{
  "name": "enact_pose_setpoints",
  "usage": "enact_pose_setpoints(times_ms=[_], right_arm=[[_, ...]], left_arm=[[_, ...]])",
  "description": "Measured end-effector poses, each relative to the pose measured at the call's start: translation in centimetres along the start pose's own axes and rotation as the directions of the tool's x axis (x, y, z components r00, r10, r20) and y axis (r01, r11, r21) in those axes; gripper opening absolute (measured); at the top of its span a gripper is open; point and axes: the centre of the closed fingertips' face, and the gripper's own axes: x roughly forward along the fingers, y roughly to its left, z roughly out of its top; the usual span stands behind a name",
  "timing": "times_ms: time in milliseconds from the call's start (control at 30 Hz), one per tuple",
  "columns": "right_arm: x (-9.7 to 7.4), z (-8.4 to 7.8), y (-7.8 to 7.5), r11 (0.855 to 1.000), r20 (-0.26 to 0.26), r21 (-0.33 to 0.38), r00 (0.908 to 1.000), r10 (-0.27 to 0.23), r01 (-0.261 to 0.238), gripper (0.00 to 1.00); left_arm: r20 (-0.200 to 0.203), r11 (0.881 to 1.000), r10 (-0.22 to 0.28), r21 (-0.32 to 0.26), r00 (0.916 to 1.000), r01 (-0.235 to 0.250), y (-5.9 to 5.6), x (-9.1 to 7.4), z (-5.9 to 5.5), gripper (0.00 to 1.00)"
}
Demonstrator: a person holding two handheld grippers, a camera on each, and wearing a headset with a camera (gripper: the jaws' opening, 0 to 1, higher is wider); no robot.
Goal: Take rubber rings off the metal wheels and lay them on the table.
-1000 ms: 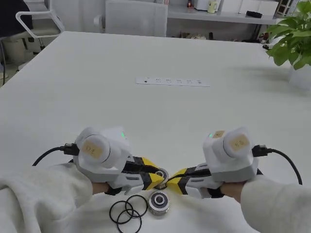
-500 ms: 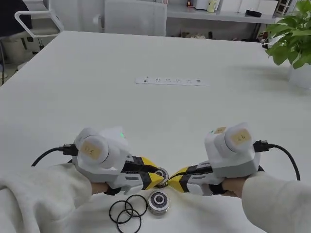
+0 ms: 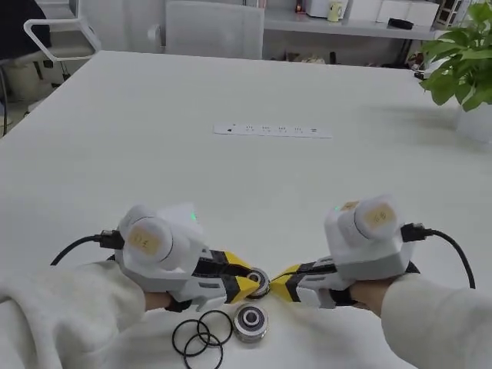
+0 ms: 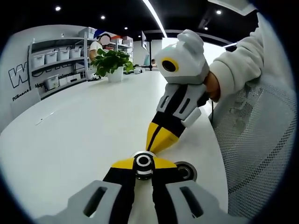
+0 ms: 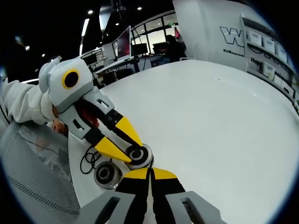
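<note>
The broad white table [image 3: 231, 184] in front of you runs back to a chair [image 3: 215, 29] and a counter along the far wall. A white power strip [image 3: 272, 130] lies flat near the table's middle, and a potted plant [image 3: 459, 65] stands at its far right corner. In the left gripper view, shelves [image 4: 56, 56] with storage bins line the wall behind the plant.

Your left gripper [image 3: 250, 283] is clamped on a metal wheel [image 3: 257, 280]. Its yellow tips sit on either side of the wheel, which is held just above the near edge of the table. Your right gripper [image 3: 280, 278] meets it tip to tip from the other side. Its jaws are pressed together with no gap showing, and their yellow points rest against the wheel's rim. Whether they pinch a ring there is too small to tell.

A second wheel [image 3: 250, 321] lies flat on the table just in front of the grippers, closer to you, touched by neither. Beside it, on your left, the loose black rubber rings [image 3: 201, 337] lie overlapping one another on the surface.

Counted: two metal wheels, one gripped and one on the table; three rubber rings lying loose; two grippers, both at the same wheel.
</note>
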Motion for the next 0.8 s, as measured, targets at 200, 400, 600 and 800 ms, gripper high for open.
enact_pose_setpoints(times_ms=[200,400,600,800], right_arm=[[-0.4,0.3,-0.1,0.994,0.024,0.11,0.9997,0.009,-0.011,0.0],[-0.6,0.8,0.0,0.977,0.063,0.207,0.9975,0.034,-0.046,0.0],[-0.6,0.9,0.3,0.973,0.069,0.223,0.9966,0.045,-0.06,0.0],[-0.7,1.1,0.3,0.963,0.081,0.26,0.9951,0.056,-0.075,0.0]], left_arm=[[-0.001,1.0,0.0,0.003,1.0,0.0,0.0,0.0,0.0,0.07],[-0.001,1.0,0.002,0.008,1.0,-0.002,0.0,0.1,0.1,0.07],[-0.003,1.0,0.003,0.013,1.0,-0.003,-0.1,0.1,0.1,0.07],[-0.002,1.0,0.009,0.021,1.0,-0.009,0.0,0.1,0.2,0.07]])
